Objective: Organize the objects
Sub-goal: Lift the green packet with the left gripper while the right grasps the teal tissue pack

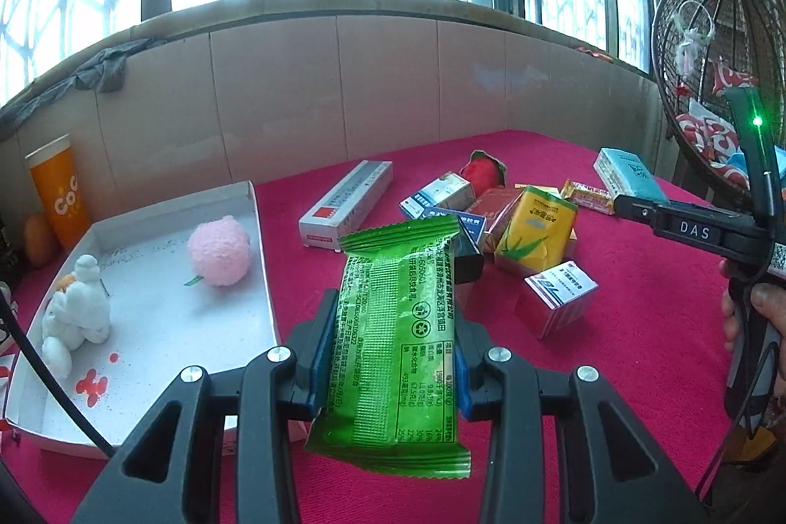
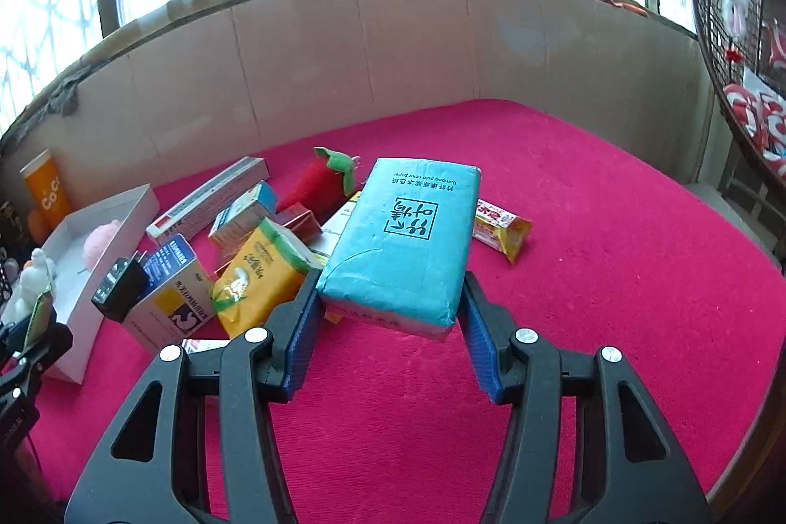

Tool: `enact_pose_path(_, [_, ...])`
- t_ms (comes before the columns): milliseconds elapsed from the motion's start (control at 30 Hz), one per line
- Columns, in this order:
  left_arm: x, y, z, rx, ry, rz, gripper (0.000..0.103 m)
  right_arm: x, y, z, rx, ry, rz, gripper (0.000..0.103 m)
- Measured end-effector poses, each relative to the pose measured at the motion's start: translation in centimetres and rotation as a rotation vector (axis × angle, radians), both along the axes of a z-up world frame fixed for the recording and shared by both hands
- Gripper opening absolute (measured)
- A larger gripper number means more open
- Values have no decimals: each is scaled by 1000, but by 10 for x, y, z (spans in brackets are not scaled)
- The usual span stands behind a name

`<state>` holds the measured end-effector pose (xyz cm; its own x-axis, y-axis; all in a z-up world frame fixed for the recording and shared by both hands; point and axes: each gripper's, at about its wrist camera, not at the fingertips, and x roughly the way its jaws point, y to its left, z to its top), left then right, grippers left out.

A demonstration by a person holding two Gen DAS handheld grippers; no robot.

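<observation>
My left gripper (image 1: 393, 327) is shut on a green snack packet (image 1: 398, 337) and holds it above the red cloth, just right of a white tray (image 1: 147, 327). The tray holds a pink pompom (image 1: 218, 251) and a white plush toy (image 1: 73, 317). My right gripper (image 2: 390, 303) is shut on a teal tissue pack (image 2: 407, 239) and holds it above the cloth; it also shows in the left wrist view (image 1: 631, 175) at the far right.
A pile of small boxes lies mid-table: a yellow carton (image 2: 260, 278), a long grey box (image 1: 349, 197), a red plush strawberry (image 2: 319, 180), a yellow-red snack bar (image 2: 501, 227). An orange cup (image 1: 56, 190) stands back left. A cardboard wall (image 2: 393, 47) runs behind.
</observation>
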<state>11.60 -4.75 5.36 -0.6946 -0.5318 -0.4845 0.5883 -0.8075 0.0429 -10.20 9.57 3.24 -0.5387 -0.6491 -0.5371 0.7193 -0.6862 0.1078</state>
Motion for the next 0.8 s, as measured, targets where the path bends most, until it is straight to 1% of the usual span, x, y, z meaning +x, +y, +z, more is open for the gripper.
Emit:
enact_pose_path(233, [4,2,3,-15,21,10,38,15,2,2,5,78,6,53])
enact_pose_path(667, [18,-2,5,-27,51,60,38,44,-12,0,34,113,73,53])
enact_pose_path(800, [29,-1,7,-59,44,89,38,52,-19,-2,53,120,92,54])
